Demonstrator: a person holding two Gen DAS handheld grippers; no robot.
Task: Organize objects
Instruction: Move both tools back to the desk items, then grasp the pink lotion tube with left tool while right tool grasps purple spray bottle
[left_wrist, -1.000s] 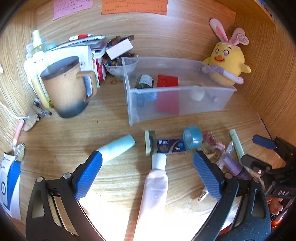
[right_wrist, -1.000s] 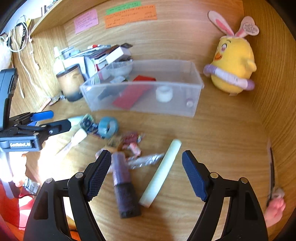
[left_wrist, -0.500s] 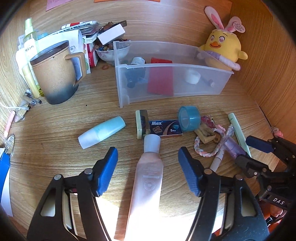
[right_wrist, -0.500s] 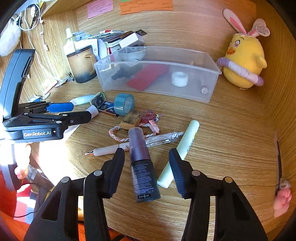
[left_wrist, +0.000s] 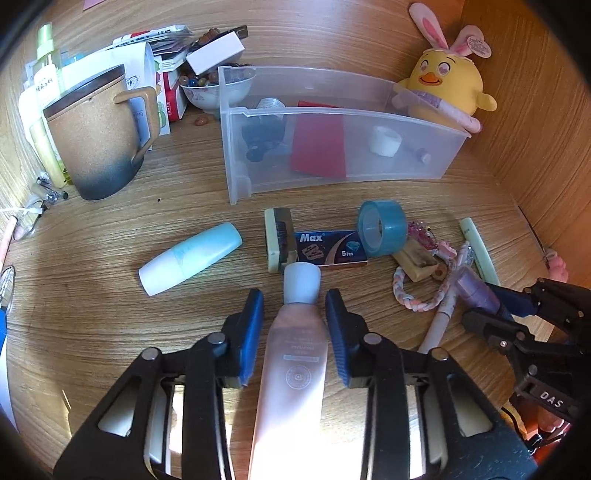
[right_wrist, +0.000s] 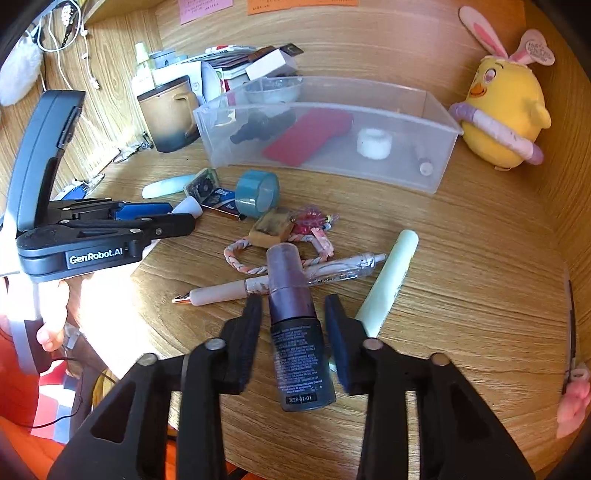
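A pink tube (left_wrist: 295, 354) with a white cap lies on the wooden desk between the blue pads of my left gripper (left_wrist: 294, 321). Its jaws are closing, with a thin gap still showing beside the tube. A dark purple bottle (right_wrist: 295, 332) lies between the pads of my right gripper (right_wrist: 293, 325), whose jaws are also closing with narrow gaps on both sides. The bottle rests across a pen (right_wrist: 236, 290). Behind stands a clear bin (left_wrist: 332, 173) holding a red card, a white roll and a dark bottle.
A light blue bottle (left_wrist: 190, 253), a "Max" box (left_wrist: 328, 249), a blue tape roll (left_wrist: 382, 227), a braided cord (right_wrist: 240, 258) and a pale green stick (right_wrist: 388, 280) lie loose. A mug (left_wrist: 92, 136) stands at the left, a plush chick (left_wrist: 443, 88) at the right.
Both grippers have sunk toward the desk and their jaws have narrowed from wide apart to close around the pink tube and the purple bottle.
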